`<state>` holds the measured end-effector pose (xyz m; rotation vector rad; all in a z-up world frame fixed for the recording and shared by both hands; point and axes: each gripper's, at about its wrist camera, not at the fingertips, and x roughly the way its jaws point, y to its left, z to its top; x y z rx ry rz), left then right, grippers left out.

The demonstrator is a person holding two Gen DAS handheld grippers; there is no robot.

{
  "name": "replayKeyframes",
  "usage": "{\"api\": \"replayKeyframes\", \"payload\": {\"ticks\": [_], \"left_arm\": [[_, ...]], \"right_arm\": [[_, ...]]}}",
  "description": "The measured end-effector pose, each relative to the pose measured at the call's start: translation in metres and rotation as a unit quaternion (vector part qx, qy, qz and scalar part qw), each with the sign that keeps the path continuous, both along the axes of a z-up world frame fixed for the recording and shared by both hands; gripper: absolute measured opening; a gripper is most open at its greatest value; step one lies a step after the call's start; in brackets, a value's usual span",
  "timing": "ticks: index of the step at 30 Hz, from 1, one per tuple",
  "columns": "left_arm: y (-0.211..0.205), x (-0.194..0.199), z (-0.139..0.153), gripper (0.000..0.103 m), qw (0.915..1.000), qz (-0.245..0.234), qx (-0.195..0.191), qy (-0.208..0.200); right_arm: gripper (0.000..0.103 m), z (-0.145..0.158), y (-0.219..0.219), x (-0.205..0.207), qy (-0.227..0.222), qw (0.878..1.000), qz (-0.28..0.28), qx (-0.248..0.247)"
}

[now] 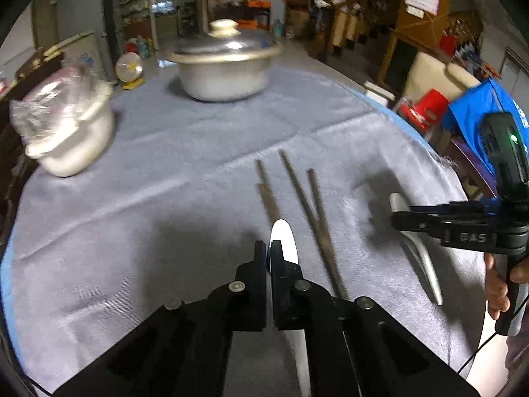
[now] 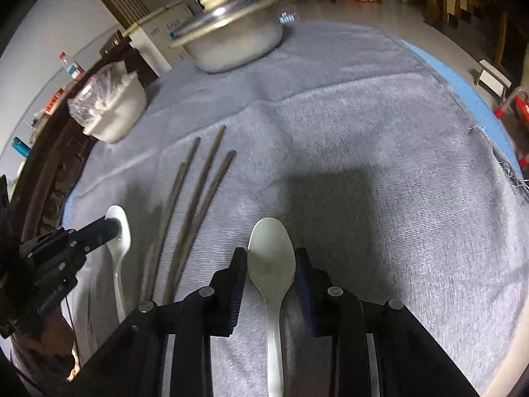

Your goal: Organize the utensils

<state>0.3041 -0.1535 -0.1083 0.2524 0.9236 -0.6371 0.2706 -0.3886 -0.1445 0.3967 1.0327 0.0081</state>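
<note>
Each hand had a spoon. The left tongs [image 1: 270, 256] were pinched together on the bowl of a white plastic spoon [image 1: 285, 238], gripping it edge-on, its handle trailing back beneath them. The right tongs [image 2: 271, 264] stood part-way apart with a pale grey-white spoon [image 2: 271, 258] between them; its bowl filled most of the gap, but I could not tell whether the pads truly pressed on it or only flanked it.

Between the two pairs of tongs, four dark wooden chopsticks [image 2: 198, 198] lay loosely fanned on the grey cloth-covered tabletop [image 2: 380, 132], just to the right of the left tongs. Far ahead of both sat a lidded aluminium pot [image 1: 228, 66], and ahead and left a white plastic bowl stuffed with clear bags [image 1: 66, 132].

To my eye the step was gathering the spoons into one tidy set. It would go best with each spoon carried level and low, clear of the chopsticks so the fan was not scattered. The left grip on a thin curved edge looked liable to slip or twist, so a slow, steady move seemed wise. The right tongs wanted a firm squeeze confirmed before any lift.
</note>
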Motion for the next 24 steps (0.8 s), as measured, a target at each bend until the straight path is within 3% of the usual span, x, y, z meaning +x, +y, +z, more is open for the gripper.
{"api": "replayKeyframes", "payload": {"ticks": [6, 9, 13, 16, 24], "left_arm": [[0.054, -0.002, 0.018, 0.002, 0.9972, 0.071, -0.011, -0.022], [0.083, -0.009, 0.024, 0.002, 0.9926, 0.114, 0.002, -0.04], [0.122, -0.021, 0.028, 0.002, 0.9824, 0.177, 0.029, -0.052], [0.151, -0.04, 0.038, 0.002, 0.9703, 0.219, 0.056, -0.086], [0.185, -0.097, 0.078, 0.002, 0.9478, 0.261, 0.073, -0.168]], "right_arm": [[0.031, 0.026, -0.001, -0.032, -0.055, 0.998, -0.019, 0.021], [0.031, 0.034, 0.0, -0.051, -0.074, 0.996, -0.031, 0.026], [0.031, 0.043, 0.002, -0.079, -0.094, 0.994, -0.047, 0.039], [0.031, 0.05, 0.005, -0.099, -0.106, 0.992, -0.055, 0.043], [0.031, 0.077, 0.023, -0.147, -0.139, 0.988, -0.055, 0.032]]}}
